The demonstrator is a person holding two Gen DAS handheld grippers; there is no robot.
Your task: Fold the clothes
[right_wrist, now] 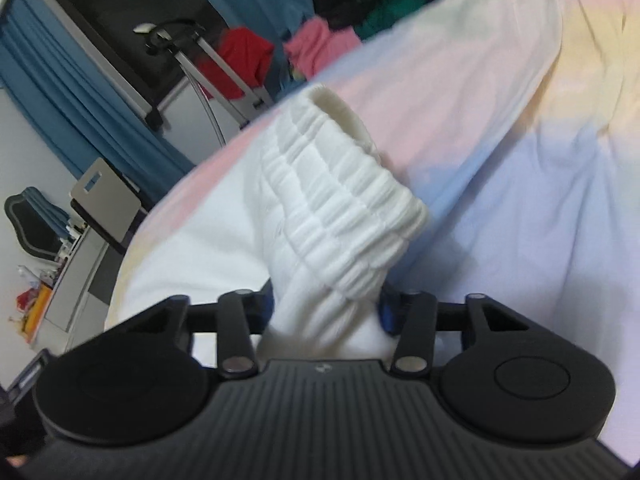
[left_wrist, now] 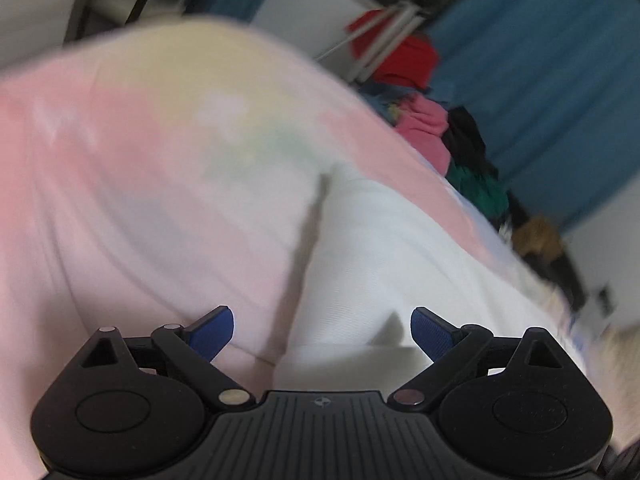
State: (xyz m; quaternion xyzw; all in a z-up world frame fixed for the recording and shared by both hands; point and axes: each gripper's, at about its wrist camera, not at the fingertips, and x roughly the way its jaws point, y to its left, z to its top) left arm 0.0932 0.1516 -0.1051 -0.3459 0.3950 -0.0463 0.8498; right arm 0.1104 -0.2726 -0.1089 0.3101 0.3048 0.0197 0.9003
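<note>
A white garment point(left_wrist: 384, 240) lies on a pastel pink, yellow and blue sheet point(left_wrist: 140, 140). My left gripper point(left_wrist: 322, 332) is open and empty, its blue pads wide apart just above the white cloth. In the right wrist view my right gripper point(right_wrist: 326, 312) is shut on the white garment's ribbed elastic waistband point(right_wrist: 340, 200), which bunches up and stands out between the jaws. The pastel sheet point(right_wrist: 520, 160) lies under it.
A pile of pink point(left_wrist: 424, 128), red point(left_wrist: 408, 60), black and green point(left_wrist: 476, 192) clothes lies past the sheet's far edge. Blue curtains point(left_wrist: 540, 60) hang behind. A metal rack point(right_wrist: 224, 76), a chair point(right_wrist: 108, 204) and a cluttered shelf point(right_wrist: 48, 280) stand at the left.
</note>
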